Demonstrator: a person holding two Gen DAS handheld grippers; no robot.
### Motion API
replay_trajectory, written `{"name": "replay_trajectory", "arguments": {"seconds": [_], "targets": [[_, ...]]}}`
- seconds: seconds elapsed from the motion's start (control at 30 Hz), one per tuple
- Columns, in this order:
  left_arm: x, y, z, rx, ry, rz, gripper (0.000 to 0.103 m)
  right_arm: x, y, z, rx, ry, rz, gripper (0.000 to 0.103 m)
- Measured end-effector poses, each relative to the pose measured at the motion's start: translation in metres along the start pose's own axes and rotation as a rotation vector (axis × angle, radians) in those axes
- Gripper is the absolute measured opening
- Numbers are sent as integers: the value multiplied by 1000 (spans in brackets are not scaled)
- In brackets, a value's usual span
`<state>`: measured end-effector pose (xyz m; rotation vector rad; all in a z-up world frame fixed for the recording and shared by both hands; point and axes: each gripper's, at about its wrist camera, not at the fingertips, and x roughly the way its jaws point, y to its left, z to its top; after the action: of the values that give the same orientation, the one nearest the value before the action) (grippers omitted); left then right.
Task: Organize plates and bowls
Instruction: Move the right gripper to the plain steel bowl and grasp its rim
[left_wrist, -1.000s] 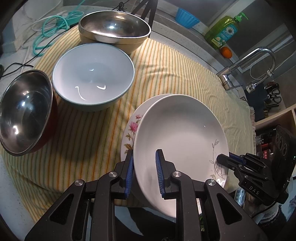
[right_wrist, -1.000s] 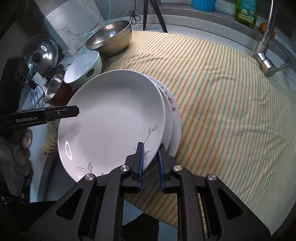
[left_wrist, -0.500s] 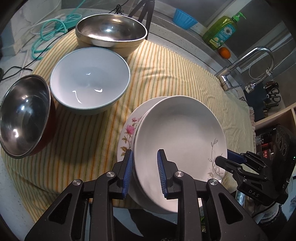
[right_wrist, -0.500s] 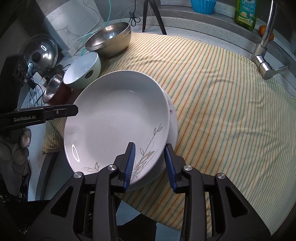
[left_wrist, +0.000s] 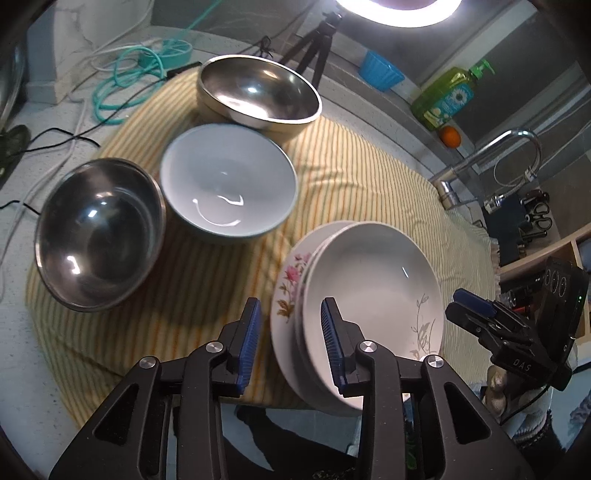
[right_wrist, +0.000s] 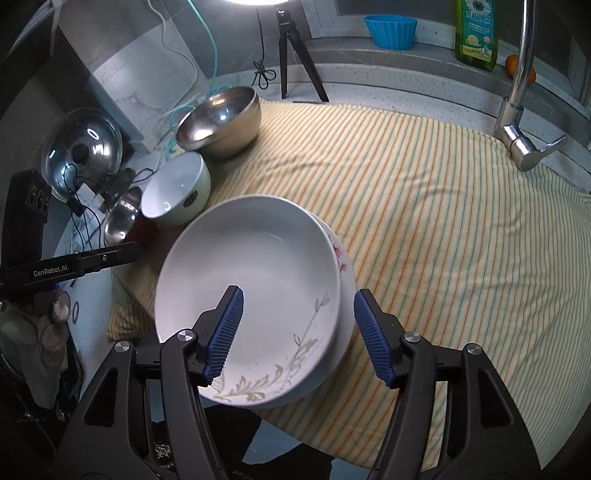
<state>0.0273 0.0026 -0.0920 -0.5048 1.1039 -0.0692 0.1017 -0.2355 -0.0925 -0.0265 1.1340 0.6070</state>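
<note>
Plates: the white plate (right_wrist: 255, 291) with a grey leaf print sat on top of the flowered plate (left_wrist: 291, 280), and the pair lay at the near edge of the striped cloth (right_wrist: 424, 206), their near rims past the cloth's edge.
Left gripper (left_wrist: 291, 339): its jaws had just been opening and stood narrow but apart, with the rims of both plates between them; the pads did not seem to press.
Right gripper (right_wrist: 295, 332): its jaws had just been opening and stood wide, astride the stack's near rim, clear of it on both sides.
Bowls: the white bowl (left_wrist: 227, 182) stood between the two steel bowls (left_wrist: 99, 236), well apart from the plates.
Risk, overhang: the stack looked only partly supported, so a knock from either gripper could have tipped it off the edge.
Risk, snagging: the left pads were close to the rims; pulling away at an angle could have dragged the top plate off the lower one.
Risk, cloth: a tug on the loose cloth could have shifted everything on it.
</note>
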Motion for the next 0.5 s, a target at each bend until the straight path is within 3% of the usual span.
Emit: {"name": "replay_trajectory", "arguments": {"seconds": [0.07,0.5], "targets": [[-7,7,3,-11,-15,2,32,-1,3,4,2,-14,8,71],[-43,57,27,-98,-124,35,32,-2,24,29,30,-69,39,71]]}}
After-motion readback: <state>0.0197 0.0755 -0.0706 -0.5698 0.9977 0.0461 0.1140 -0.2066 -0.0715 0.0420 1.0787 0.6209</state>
